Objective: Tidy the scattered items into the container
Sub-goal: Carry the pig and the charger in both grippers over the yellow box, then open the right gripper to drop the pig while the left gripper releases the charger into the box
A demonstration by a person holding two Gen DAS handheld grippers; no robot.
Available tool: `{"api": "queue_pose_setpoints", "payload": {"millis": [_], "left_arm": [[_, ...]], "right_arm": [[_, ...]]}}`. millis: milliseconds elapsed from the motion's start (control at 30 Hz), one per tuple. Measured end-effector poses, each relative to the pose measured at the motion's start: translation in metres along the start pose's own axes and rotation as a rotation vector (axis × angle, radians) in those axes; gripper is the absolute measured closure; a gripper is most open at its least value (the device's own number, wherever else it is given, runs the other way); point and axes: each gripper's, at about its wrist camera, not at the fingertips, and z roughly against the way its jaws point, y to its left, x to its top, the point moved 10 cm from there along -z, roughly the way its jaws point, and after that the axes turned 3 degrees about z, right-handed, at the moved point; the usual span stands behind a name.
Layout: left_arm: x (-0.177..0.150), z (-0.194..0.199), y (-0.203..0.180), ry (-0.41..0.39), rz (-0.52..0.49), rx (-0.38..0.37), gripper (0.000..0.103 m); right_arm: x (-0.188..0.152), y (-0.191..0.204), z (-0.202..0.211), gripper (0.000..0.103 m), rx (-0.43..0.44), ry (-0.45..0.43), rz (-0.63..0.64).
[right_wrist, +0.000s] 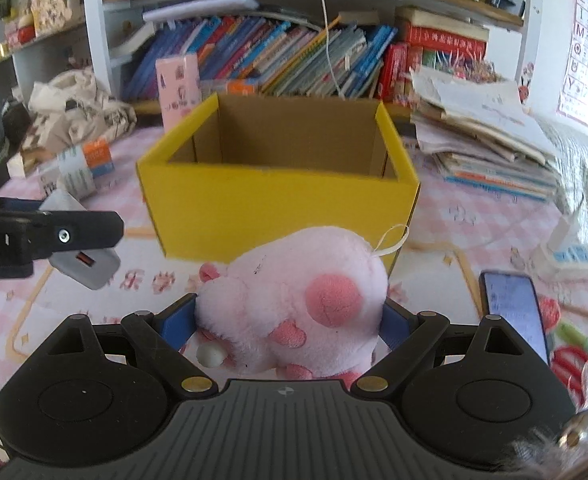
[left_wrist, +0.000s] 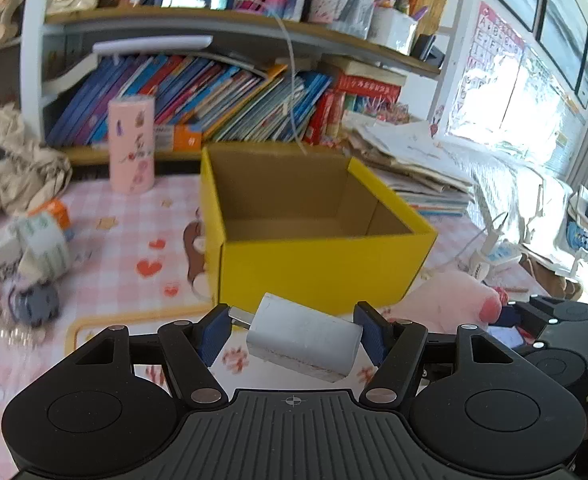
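Left hand-held gripper (left_wrist: 294,330) is clamping a white rectangular plastic wall charger (left_wrist: 303,338) between its blue pads, holding it tilted above the pink checked bench (left_wrist: 106,248), just short of an open yellow cardboard box (left_wrist: 317,272). Right hand-held gripper (right_wrist: 290,320) is squeezing a pink plush paw toy (right_wrist: 294,300) before the same box's near wall. A dark smartphone (right_wrist: 513,312) is lying near the bench's right edge.

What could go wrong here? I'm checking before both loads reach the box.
The white plastic charger sits tilted in the left tool, pinched by its ends, so it may slip. The pink plush toy bulges beyond the right tool and could snag the yellow cardboard box's rim.
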Motion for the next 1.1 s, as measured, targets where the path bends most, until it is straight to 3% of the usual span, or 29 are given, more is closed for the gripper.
{"api": "queue_pose_setpoints", "payload": {"millis": [567, 1100], "left_arm": [[0.063, -0.026, -0.030, -0.131, -0.067, 0.070, 0.036], [0.101, -0.074, -0.024, -0.143, -0.051, 0.156, 0.036]], "right_arm": [[0.081, -0.035, -0.014, 0.013, 0.078, -0.190, 0.098], [0.124, -0.047, -0.072, 0.013, 0.136, -0.195, 0.153]]}}
